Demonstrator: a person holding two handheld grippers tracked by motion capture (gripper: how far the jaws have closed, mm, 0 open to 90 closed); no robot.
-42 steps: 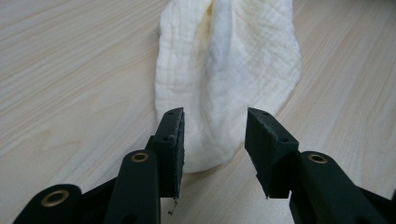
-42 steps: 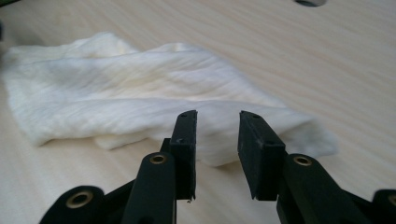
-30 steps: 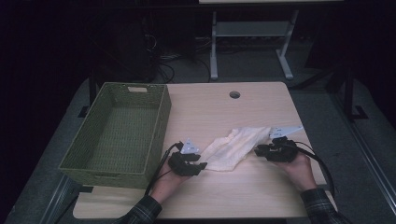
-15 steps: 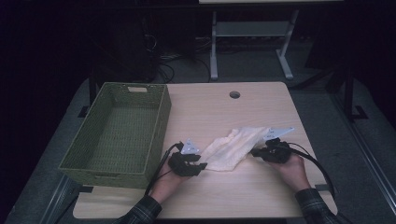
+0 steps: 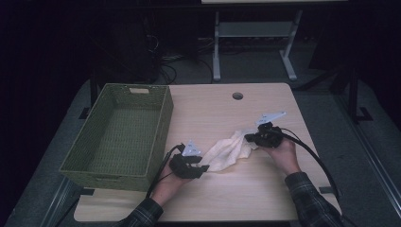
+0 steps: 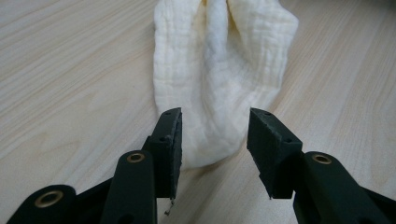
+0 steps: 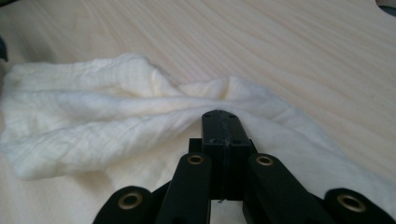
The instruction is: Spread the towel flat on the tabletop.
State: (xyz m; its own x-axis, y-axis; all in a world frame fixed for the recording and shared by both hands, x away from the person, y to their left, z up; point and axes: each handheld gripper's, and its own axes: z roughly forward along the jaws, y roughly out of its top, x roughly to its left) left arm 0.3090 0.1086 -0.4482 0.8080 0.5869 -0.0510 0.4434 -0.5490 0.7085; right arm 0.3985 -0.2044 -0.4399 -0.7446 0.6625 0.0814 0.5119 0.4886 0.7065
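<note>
1. Two hand-held black two-jaw grippers worked at one pale wooden table [image 5: 265, 198]: the left gripper [image 6: 215, 140] nearest, the right gripper [image 7: 223, 122] farther along.
2. One crumpled cream muslin cloth [image 5: 230, 149] lay on the table between them.
3. The left gripper's jaws stood partly open, having just widened a little, the cloth's near end between them, pads not pressing it.
4. The right gripper's jaws were clamped together, pinching a fold at the cloth's far end.
5. One empty green woven basket [image 5: 163, 124] stood left of the cloth, well apart from it.
</note>
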